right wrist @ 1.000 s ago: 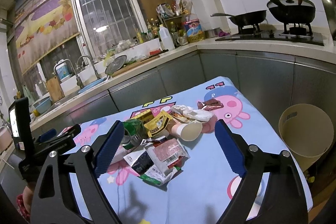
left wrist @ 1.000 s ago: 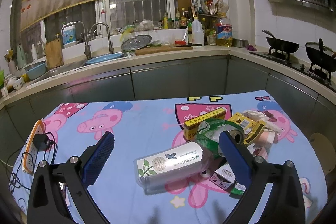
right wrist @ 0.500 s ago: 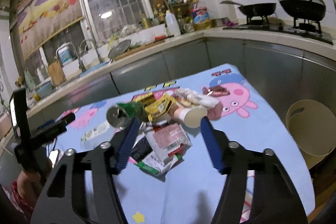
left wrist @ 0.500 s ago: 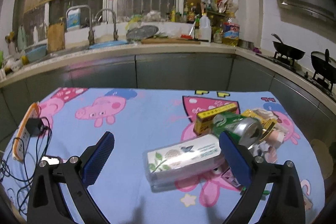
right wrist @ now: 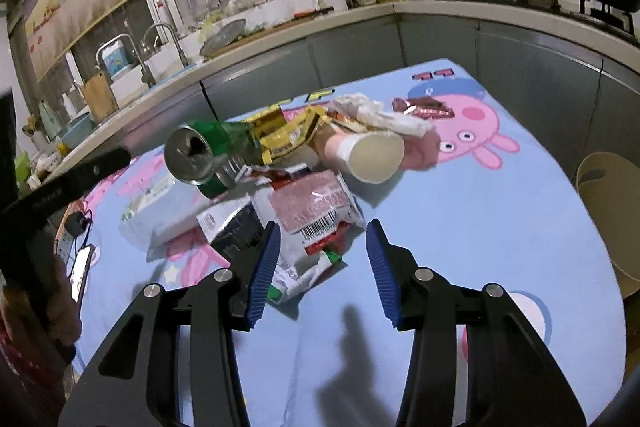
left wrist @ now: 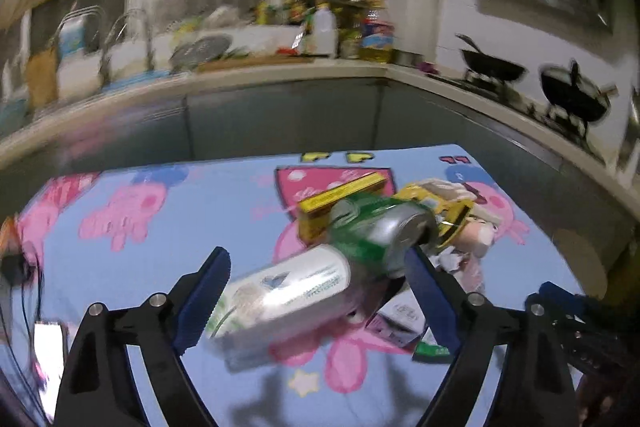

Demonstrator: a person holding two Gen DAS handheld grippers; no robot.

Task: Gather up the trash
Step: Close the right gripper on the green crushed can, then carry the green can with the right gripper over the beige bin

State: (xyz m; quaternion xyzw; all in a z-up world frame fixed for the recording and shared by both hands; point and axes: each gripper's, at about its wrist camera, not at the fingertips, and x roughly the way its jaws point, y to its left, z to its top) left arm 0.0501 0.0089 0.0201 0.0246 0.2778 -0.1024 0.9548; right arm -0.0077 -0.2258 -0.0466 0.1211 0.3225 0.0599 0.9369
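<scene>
My right gripper sits low over the blue cartoon tablecloth, jaws about half open and just now closing; nothing is pressed between the pads. Its left pad stands at the near edge of the trash heap, just beside a red-and-white barcoded wrapper and a dark foil packet.

My left gripper is wide open, having just narrowed slightly. A white rectangular packet lies between its fingers, untouched as far as the blurred view shows.

Beyond these lies the rest of the heap: a green can tilted on its side with its open top toward my right camera, yellow wrappers, a pink paper cup on its side, crumpled white paper, and a brown foil wrapper farthest out.

A beige bin stands off the table's right edge. Behind runs the kitchen counter.
</scene>
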